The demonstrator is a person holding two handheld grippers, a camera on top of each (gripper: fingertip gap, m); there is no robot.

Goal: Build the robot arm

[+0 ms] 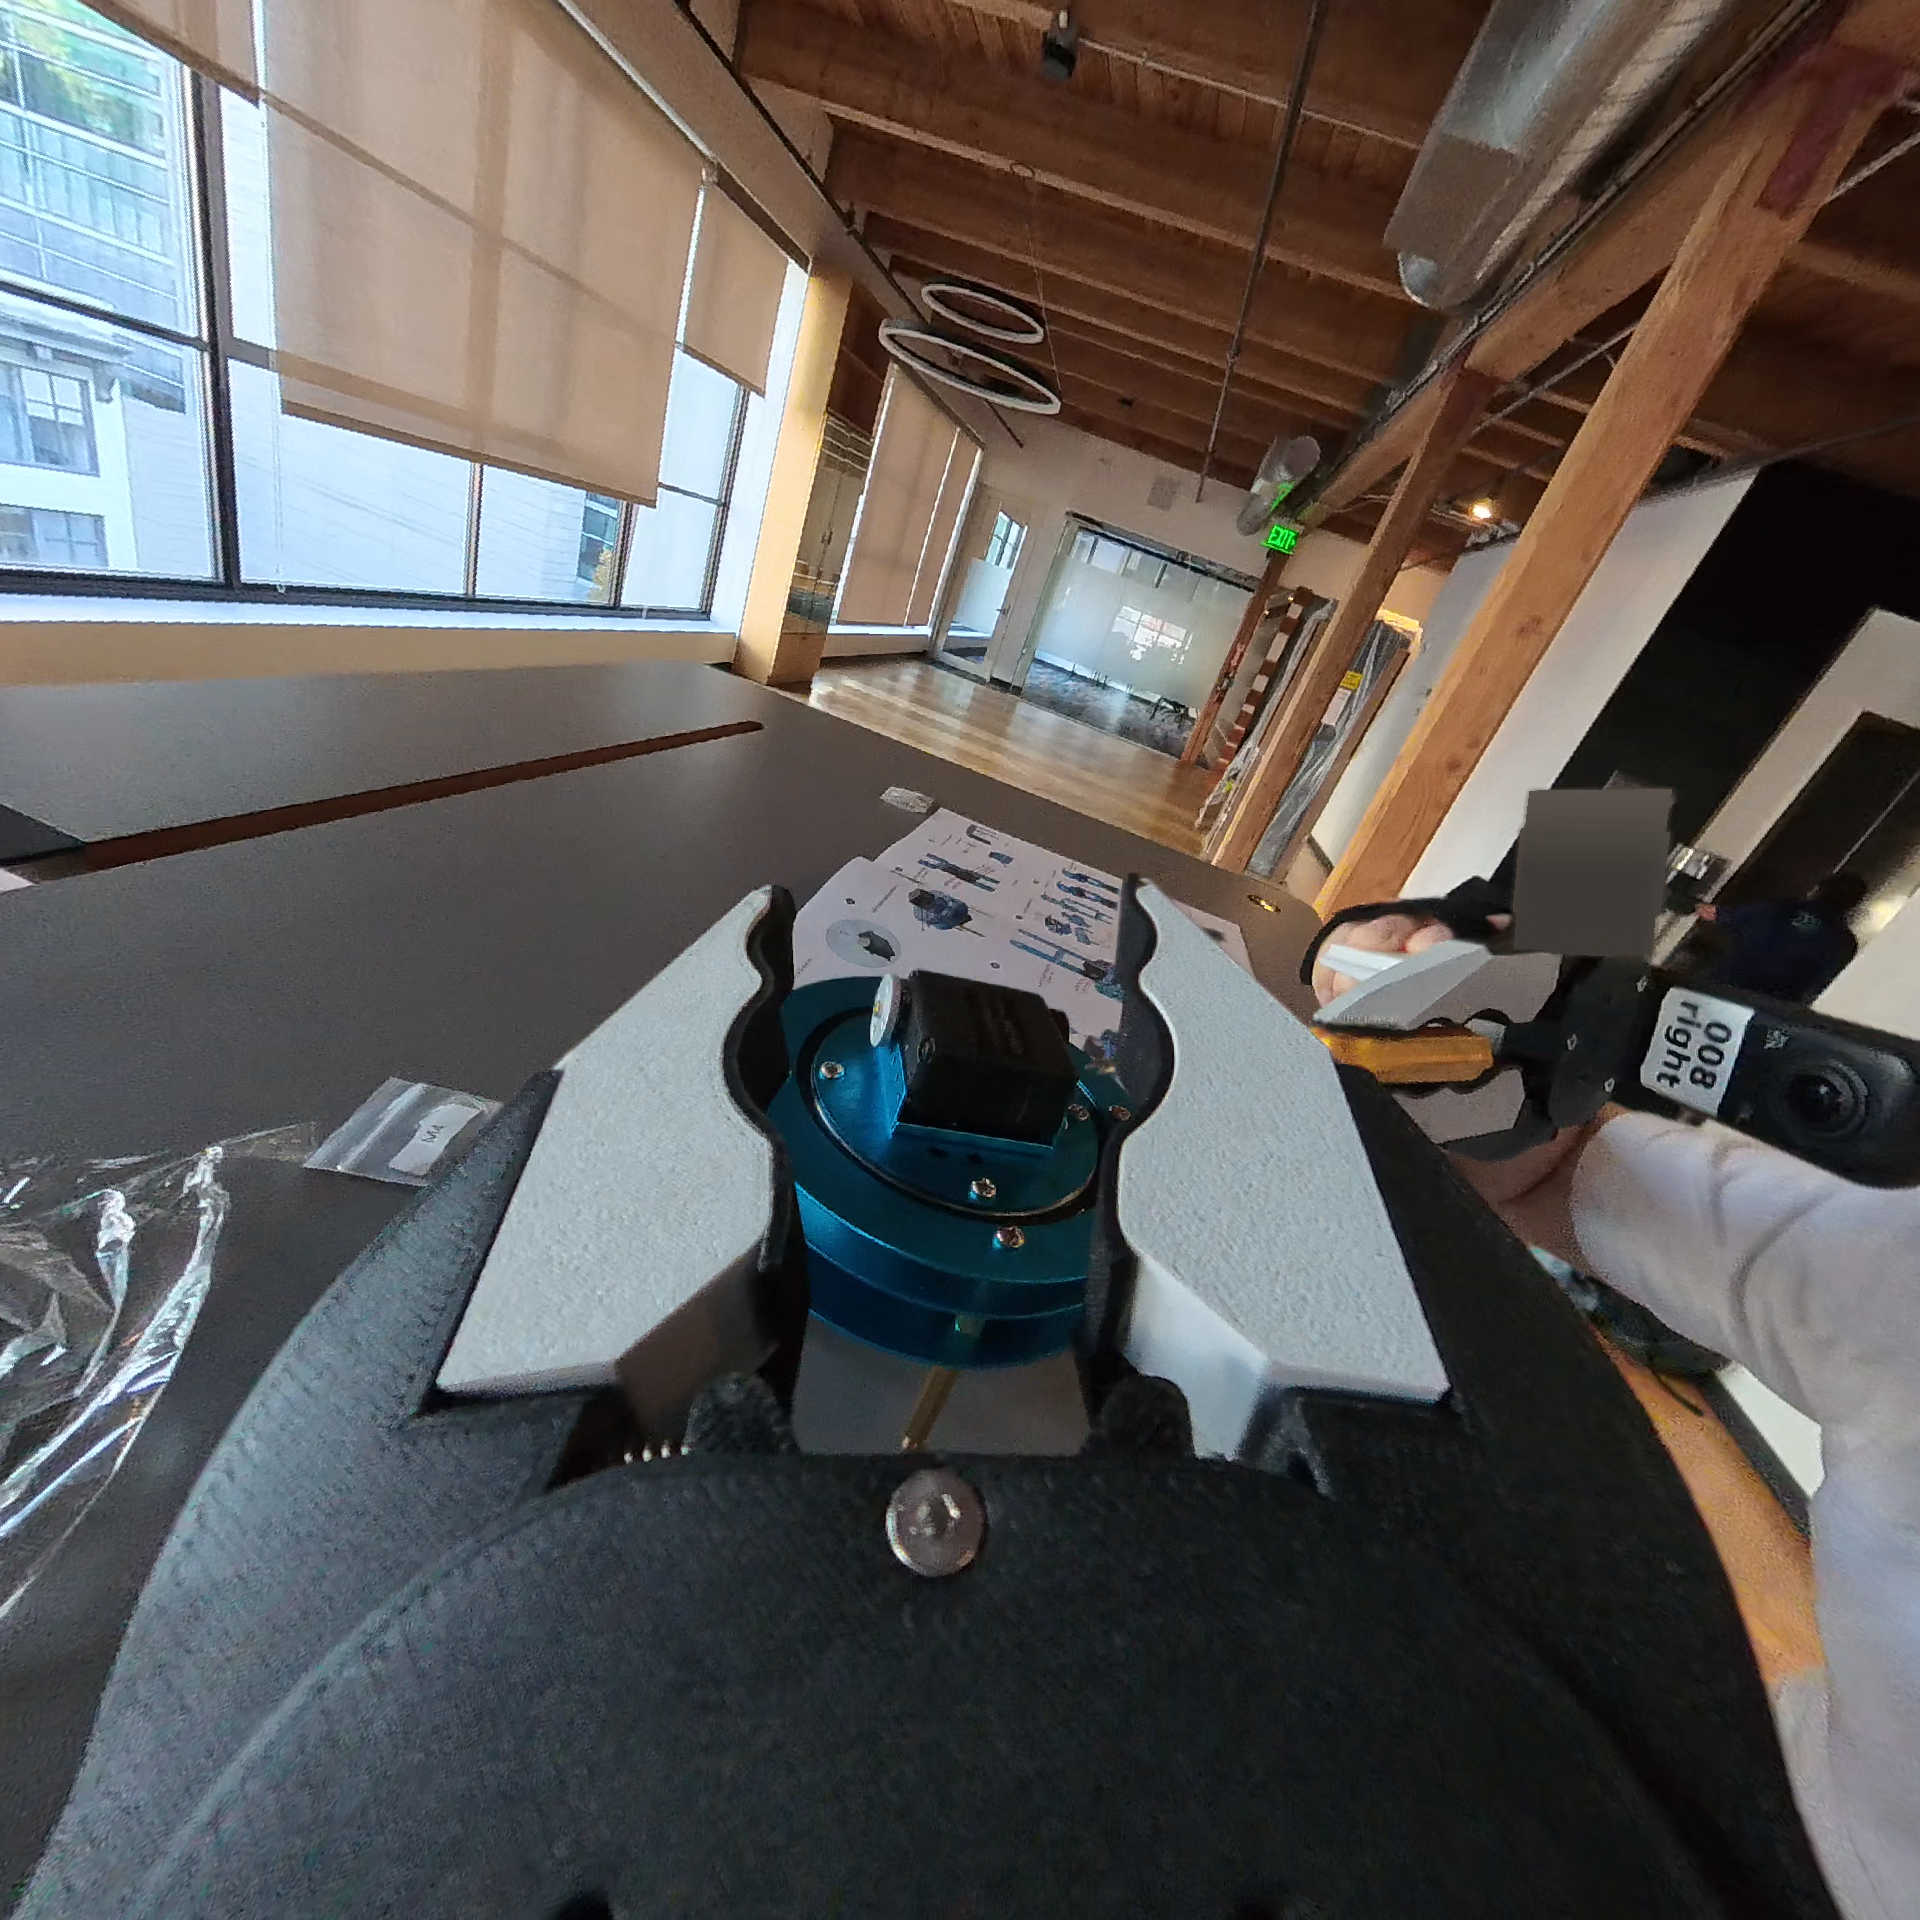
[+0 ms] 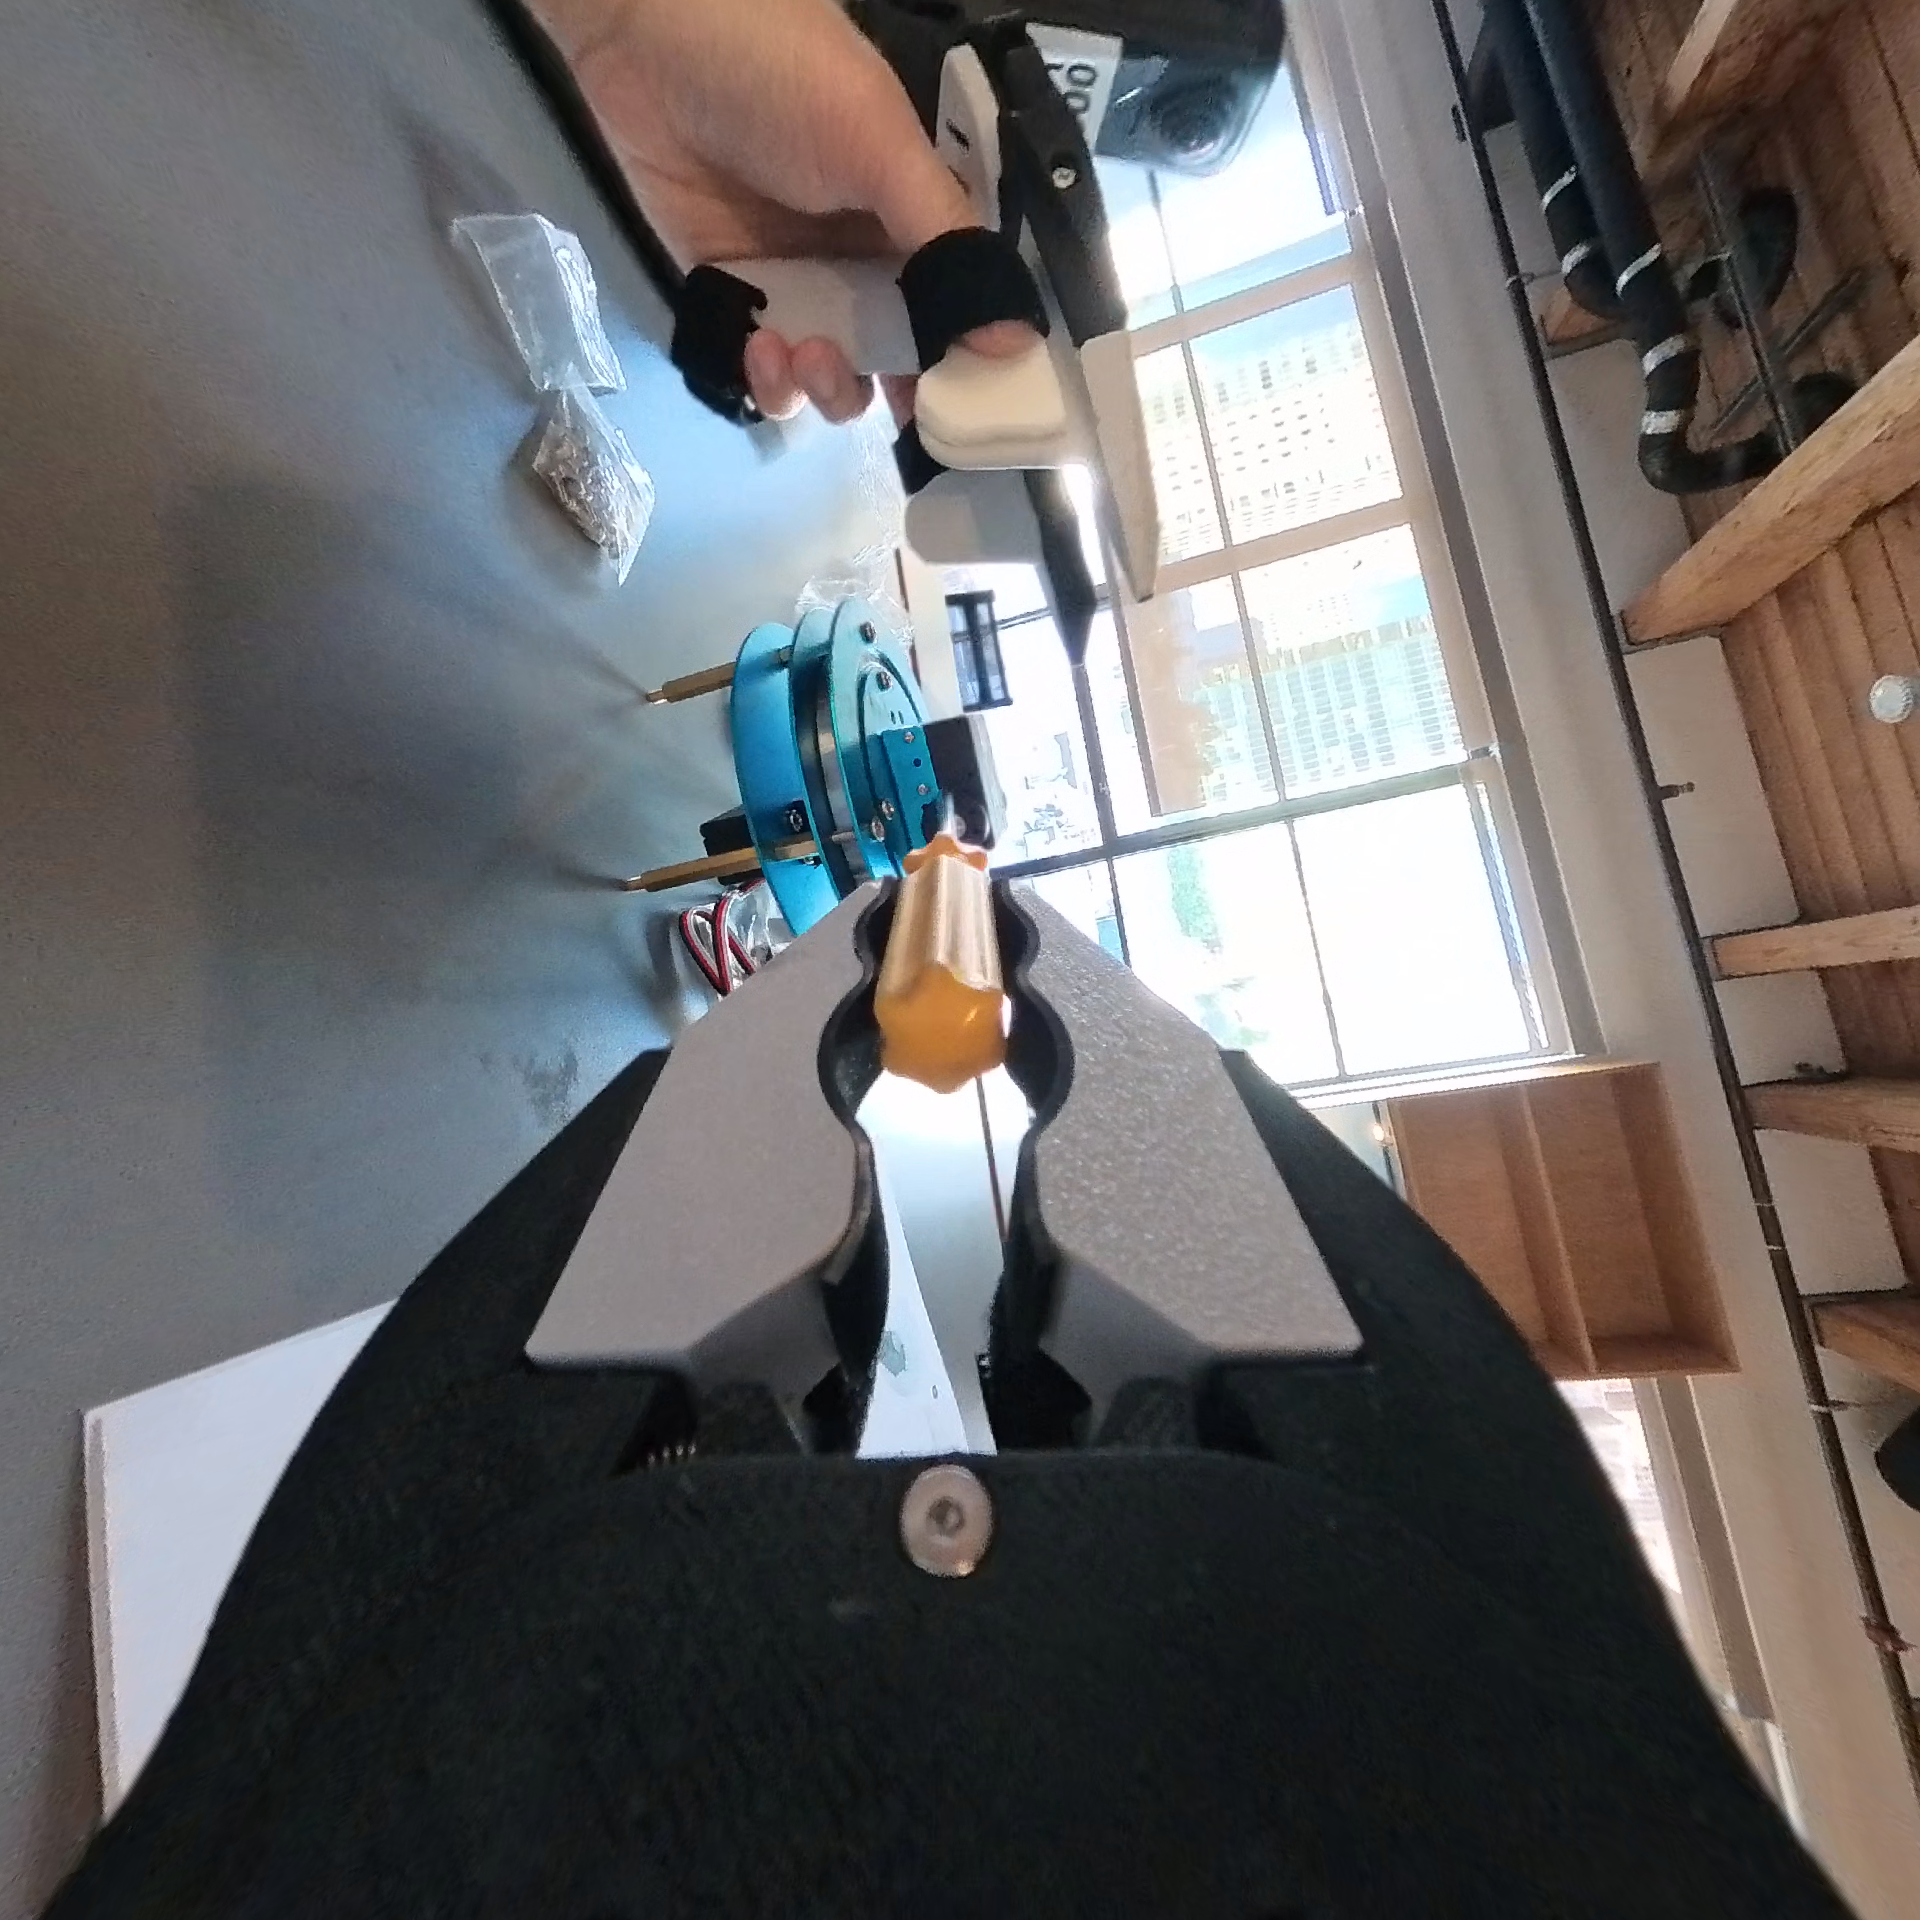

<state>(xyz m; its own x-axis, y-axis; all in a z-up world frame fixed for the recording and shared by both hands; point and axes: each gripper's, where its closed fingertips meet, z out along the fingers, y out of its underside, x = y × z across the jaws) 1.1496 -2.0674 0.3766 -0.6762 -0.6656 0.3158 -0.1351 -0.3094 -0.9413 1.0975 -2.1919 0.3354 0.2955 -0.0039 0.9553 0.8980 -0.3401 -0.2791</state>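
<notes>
Left gripper (image 1: 951, 1049), frame centre: jaws clamped on blue metal turntable base (image 1: 935, 1226) carrying black servo (image 1: 977, 1060); likely rigid, heavy, gripped by rim. Right wrist view: right gripper (image 2: 940, 977) clasps amber screwdriver handle (image 2: 935, 977), tip at servo bracket, centre frame.

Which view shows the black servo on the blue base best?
Left wrist view: the black servo sits unobstructed atop the blue base. Right wrist view shows it side-on, partly behind the yellow screwdriver handle.
</notes>
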